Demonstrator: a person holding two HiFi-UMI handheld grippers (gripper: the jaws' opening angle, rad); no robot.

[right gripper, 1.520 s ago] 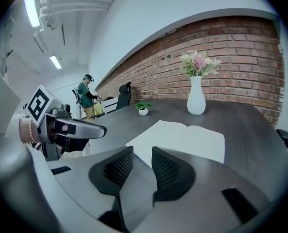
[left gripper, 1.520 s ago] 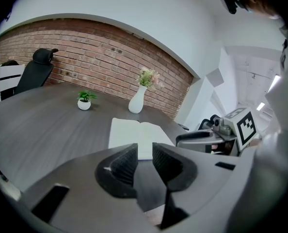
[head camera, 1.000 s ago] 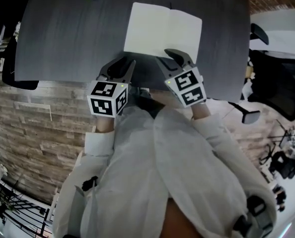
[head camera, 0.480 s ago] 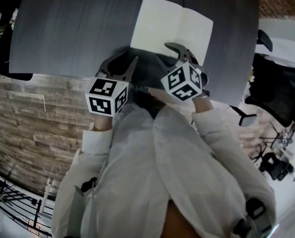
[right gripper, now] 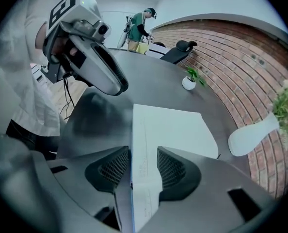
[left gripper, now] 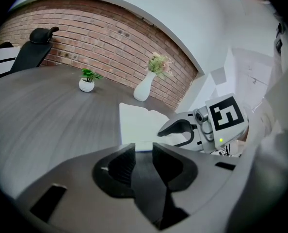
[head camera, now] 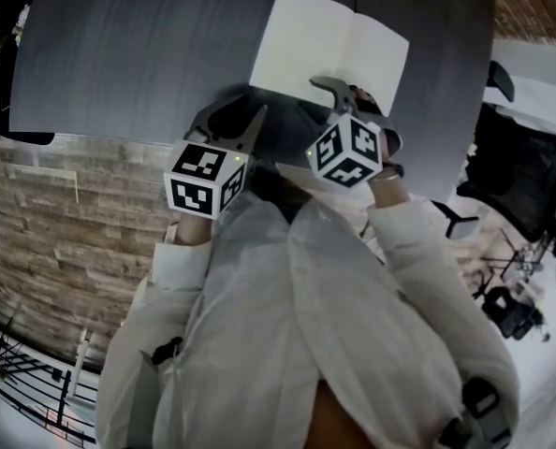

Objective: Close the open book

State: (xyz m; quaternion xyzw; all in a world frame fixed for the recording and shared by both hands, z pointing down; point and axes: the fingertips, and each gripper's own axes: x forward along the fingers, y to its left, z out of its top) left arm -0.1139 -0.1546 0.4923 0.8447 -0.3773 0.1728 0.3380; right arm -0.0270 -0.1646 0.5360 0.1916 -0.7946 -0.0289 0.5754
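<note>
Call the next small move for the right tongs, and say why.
Probably close the right tongs on the near edge of the open book. Their jaws have just been opening and stand wide apart with that edge between them, pads not yet pressing. The book lies flat, so a grip seems needed before folding it shut.

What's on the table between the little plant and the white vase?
Nothing. In the left gripper view, the grey table is bare between the little potted plant and the white vase, with only the brick wall behind them.
</note>
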